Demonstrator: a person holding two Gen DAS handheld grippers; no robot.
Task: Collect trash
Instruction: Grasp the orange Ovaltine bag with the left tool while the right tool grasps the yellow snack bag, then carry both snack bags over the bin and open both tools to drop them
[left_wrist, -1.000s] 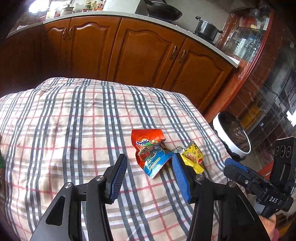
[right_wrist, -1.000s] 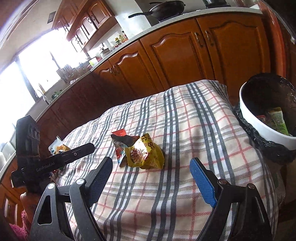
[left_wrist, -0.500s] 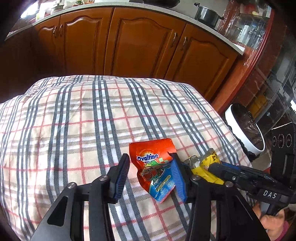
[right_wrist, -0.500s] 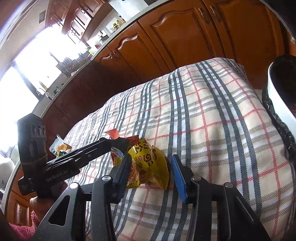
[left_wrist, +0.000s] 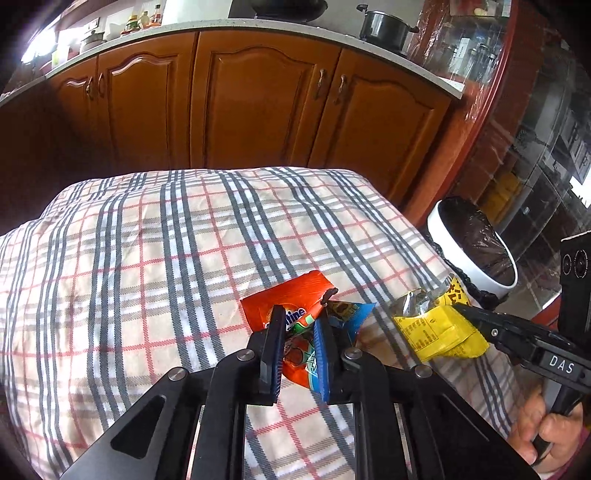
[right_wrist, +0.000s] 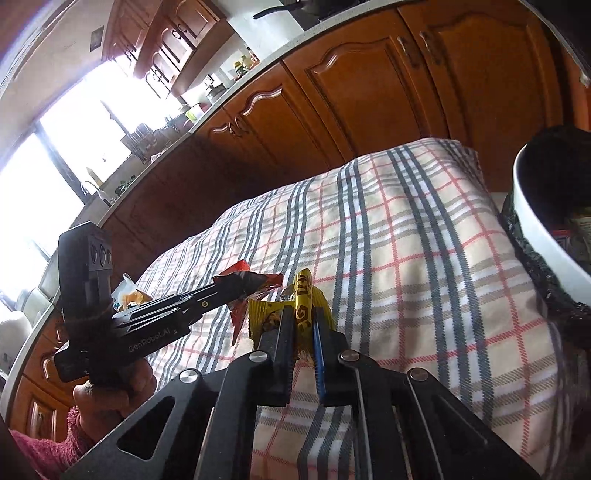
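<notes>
An orange Ovaltine wrapper sits between the blue pads of my left gripper, whose jaws are closing and pinch it just above the checked tablecloth. To its right a yellow snack wrapper is gripped by my right gripper. In the right wrist view the right gripper has its jaws closing, with the pads pressing the yellow wrapper, which sticks up between them. The left gripper reaches in from the left with the orange wrapper hanging from its tip.
A white bin with a black liner stands off the table's right edge, with trash inside in the right wrist view. Another crumpled packet lies at the table's far left. Wooden cabinets run behind the table.
Both grippers moved forward onto the wrappers and closed. The left one took hold of the orange wrapper, the right one the yellow wrapper, and the two wrappers have come apart.
</notes>
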